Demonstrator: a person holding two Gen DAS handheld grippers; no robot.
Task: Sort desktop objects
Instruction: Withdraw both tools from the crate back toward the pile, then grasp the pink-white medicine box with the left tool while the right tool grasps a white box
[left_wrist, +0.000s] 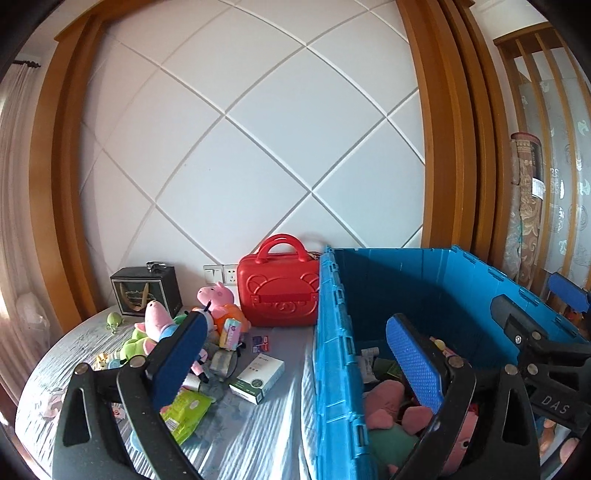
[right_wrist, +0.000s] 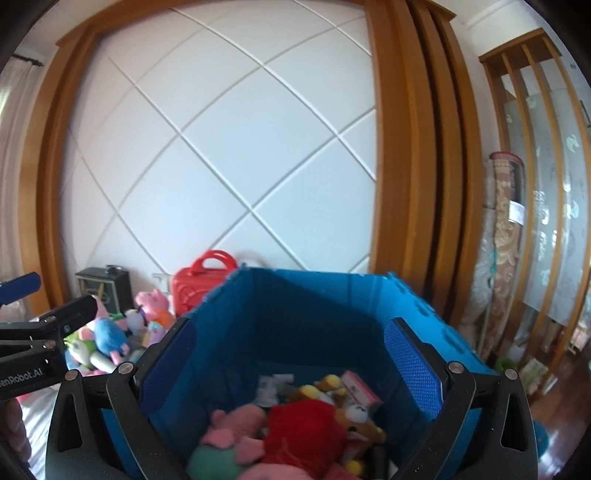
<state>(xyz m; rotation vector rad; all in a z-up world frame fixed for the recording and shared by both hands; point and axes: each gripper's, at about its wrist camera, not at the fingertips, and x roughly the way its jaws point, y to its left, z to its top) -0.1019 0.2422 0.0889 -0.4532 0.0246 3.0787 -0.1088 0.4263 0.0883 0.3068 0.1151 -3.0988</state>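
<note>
Toys (left_wrist: 173, 332) left of the crate (left_wrist: 332, 332) are still to be sorted. Both tools, left (left_wrist: 295, 354) and right (right_wrist: 288, 354), are spread and empty; 1 toy should be pinched squarely.

The blue crate (left_wrist: 424, 280) stands open-topped, its upper half free above piled plush toys (right_wrist: 295, 432); its left wall (left_wrist: 332, 350) fences off the table.
</note>
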